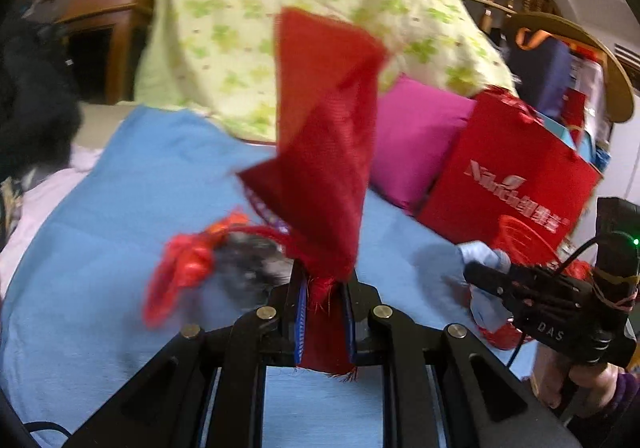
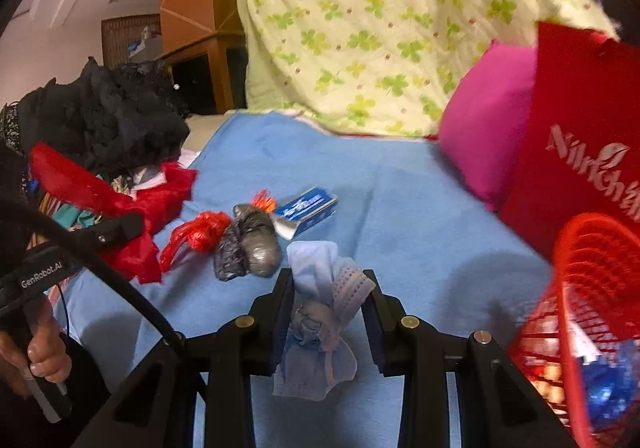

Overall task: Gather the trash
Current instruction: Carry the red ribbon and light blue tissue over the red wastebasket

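Observation:
My left gripper (image 1: 325, 280) is shut on a red cloth scrap (image 1: 324, 151) that stands up over the blue bed sheet (image 1: 120, 187). My right gripper (image 2: 329, 284) is shut on a crumpled blue face mask (image 2: 320, 312). That right gripper (image 1: 480, 276) also shows at the right of the left wrist view with the blue face mask (image 1: 486, 256). The left gripper (image 2: 120, 226) and its red cloth scrap (image 2: 132, 215) appear at the left of the right wrist view. A red mesh basket (image 2: 592, 288) with wrappers inside sits at the right. On the sheet lie a grey plastic bag (image 2: 252, 244), a red plastic scrap (image 2: 200, 236) and a blue-white box (image 2: 308, 209).
A red paper bag (image 2: 584, 135) and a pink pillow (image 2: 484, 127) stand behind the basket. A green-patterned quilt (image 2: 380, 27) is piled at the back. Black clothing (image 2: 108, 115) lies at the left. A hand (image 2: 40, 360) holds the left gripper's handle.

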{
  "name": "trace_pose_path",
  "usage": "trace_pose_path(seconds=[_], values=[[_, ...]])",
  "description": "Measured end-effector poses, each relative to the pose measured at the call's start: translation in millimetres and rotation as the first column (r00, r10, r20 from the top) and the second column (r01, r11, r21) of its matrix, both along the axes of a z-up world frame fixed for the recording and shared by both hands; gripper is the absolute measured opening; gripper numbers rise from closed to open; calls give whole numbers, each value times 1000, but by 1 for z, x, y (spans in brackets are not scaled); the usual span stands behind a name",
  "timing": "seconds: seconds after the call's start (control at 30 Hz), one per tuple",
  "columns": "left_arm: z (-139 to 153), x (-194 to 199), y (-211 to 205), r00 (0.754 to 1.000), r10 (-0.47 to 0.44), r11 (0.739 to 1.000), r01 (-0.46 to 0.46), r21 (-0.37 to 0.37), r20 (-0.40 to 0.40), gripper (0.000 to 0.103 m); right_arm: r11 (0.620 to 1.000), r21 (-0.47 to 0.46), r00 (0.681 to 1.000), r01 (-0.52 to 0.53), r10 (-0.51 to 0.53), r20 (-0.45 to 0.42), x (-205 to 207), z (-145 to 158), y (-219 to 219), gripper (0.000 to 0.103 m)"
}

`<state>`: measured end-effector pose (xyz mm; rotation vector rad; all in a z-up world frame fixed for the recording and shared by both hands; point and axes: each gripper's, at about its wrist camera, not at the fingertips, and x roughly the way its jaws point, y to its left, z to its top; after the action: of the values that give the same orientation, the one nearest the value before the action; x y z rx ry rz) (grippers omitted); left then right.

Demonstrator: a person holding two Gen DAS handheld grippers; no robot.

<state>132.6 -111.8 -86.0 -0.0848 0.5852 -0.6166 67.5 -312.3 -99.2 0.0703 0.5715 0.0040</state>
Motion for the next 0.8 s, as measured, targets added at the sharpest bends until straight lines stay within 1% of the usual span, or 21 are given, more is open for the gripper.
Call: trace_pose_path(seconds=[0.2,0.4,0.53,0.63,0.8], values=[[11,-22,-44,997,-79,996,79,31,-3,17,997,52,996,60,-63,61,-27,16,-39,35],[21,-34,-84,988,-151,987,151,58,10,17,989,61,985,131,-137,107,-52,27,-69,35],[26,-42,-106,981,-194,979,193,73,17,17,981,60,975,184,-190,115,-62,29,-87,35],[29,-43,-119,974,-226,972,225,72,10,17,974,68,967,218,-224,122,-70,30,-99,35],[36,-51,-140,961,-277,958,275,76,21,17,959,76,952,273,-280,121,-80,29,-118,35]])
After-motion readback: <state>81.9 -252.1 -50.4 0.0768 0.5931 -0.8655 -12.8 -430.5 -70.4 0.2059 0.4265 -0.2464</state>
